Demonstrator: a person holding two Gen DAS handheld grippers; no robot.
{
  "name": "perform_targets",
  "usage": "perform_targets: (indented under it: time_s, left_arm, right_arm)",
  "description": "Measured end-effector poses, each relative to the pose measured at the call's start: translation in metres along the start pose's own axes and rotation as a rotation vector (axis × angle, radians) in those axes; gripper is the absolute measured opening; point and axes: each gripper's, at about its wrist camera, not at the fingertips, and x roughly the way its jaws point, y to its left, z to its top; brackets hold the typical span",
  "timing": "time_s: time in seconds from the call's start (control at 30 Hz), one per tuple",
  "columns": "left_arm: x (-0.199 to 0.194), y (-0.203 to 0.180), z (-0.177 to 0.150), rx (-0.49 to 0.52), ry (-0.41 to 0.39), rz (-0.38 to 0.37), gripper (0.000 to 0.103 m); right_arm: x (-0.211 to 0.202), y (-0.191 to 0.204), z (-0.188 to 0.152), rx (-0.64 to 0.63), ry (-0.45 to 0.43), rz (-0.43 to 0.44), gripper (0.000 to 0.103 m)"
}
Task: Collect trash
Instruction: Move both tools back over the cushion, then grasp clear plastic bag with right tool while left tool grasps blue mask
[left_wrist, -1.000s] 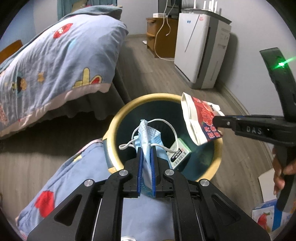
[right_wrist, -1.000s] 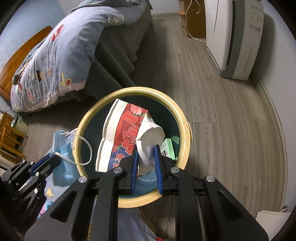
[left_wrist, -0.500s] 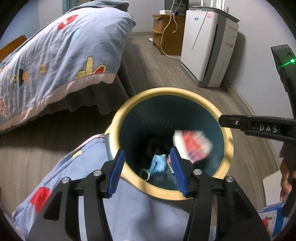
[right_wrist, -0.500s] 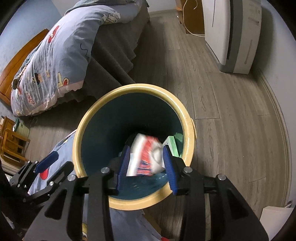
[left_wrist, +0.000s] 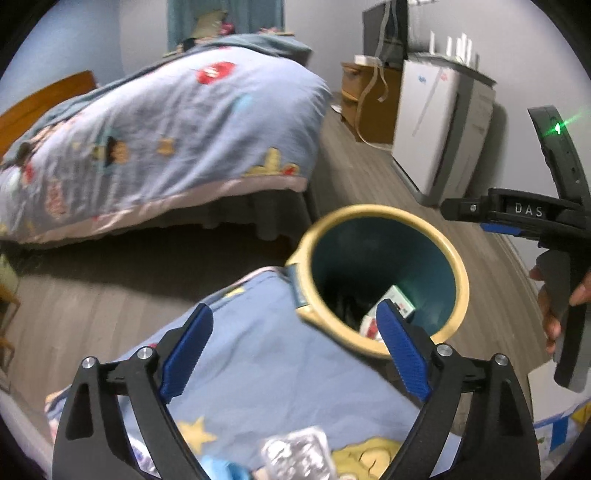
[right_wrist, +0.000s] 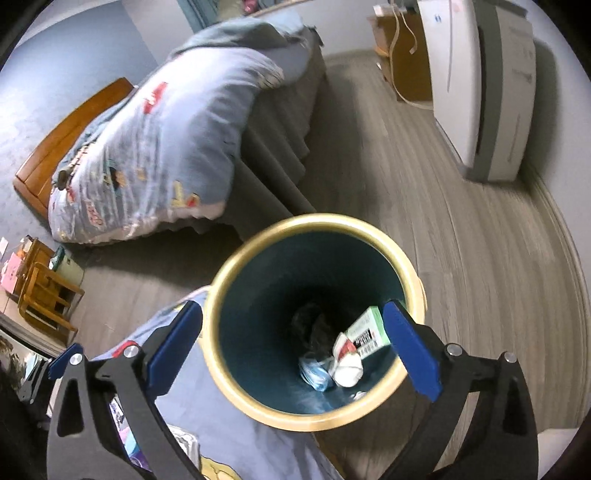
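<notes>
A: What is seen of the bin (right_wrist: 317, 413) and its material?

B: A round bin is seen, with a smooth cream-yellow rim and a dark teal inner wall that narrows to the bottom. It stands on the grey wood-grain floor (right_wrist: 480, 258), touching the soft blue quilt (left_wrist: 280, 369) printed with stars.

A: Where is the trash found?

B: It is found at the bottom of the bin. A crumpled blue face mask (right_wrist: 314, 371) is seen beside a folded red-and-white wrapper (right_wrist: 347, 360), and a flat green-and-white box (right_wrist: 367, 332) is leaned on the wall. The long axis of the box runs from lower left to upper right in the right wrist view, with the barcode face turned up.

A: What is changed from one second ago?

B: Then the mask was pinched in the left gripper (left_wrist: 291, 349) and the wrapper in the right gripper (right_wrist: 295, 347), both above the rim. Now both pieces are dropped inside.

A: And the grippers?

B: The jaws of both are opening and stand wide, and nothing is held between the ribbed blue pads (left_wrist: 402, 354). A crinkled foil piece (left_wrist: 299, 456) is seen on the quilt below the left gripper, blurred.
</notes>
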Motion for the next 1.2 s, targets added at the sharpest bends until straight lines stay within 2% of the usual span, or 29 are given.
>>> perform_targets:
  time_s: [0.1,0.2,0.33,0.53,0.77,0.97,1.03,1.07,1.2]
  left_arm:
    - [-0.033,0.017,-0.011,-0.025,-0.040,0.041,0.094]
    - [-0.059,0.034,-0.027,-0.046,-0.046,0.069,0.095]
    - [-0.100,0.062,-0.053,-0.093,-0.045,0.118,0.095]
    - [-0.149,0.098,-0.091,-0.138,-0.042,0.171,0.095]
    - [-0.170,0.133,-0.136,-0.215,-0.014,0.231,0.095]
    - [-0.181,0.161,-0.149,-0.278,-0.014,0.267,0.095]
    - [-0.181,0.164,-0.153,-0.276,-0.006,0.279,0.095]
    - [-0.180,0.164,-0.155,-0.275,-0.001,0.276,0.095]
    - [-0.176,0.160,-0.161,-0.240,0.018,0.280,0.095]
  right_arm:
    - [-0.013,0.016,-0.001,-0.043,-0.025,0.004,0.097]
    - [-0.024,0.041,-0.009,-0.102,-0.037,0.016,0.097]
    - [-0.035,0.081,-0.026,-0.164,-0.003,0.056,0.097]
    - [-0.055,0.128,-0.062,-0.188,0.023,0.140,0.097]
    - [-0.045,0.161,-0.125,-0.216,0.121,0.120,0.097]
    - [-0.032,0.178,-0.183,-0.236,0.230,0.116,0.097]
    - [-0.022,0.185,-0.205,-0.262,0.293,0.130,0.093]
    - [-0.018,0.187,-0.213,-0.275,0.315,0.129,0.086]
    - [0.001,0.193,-0.238,-0.313,0.394,0.104,0.072]
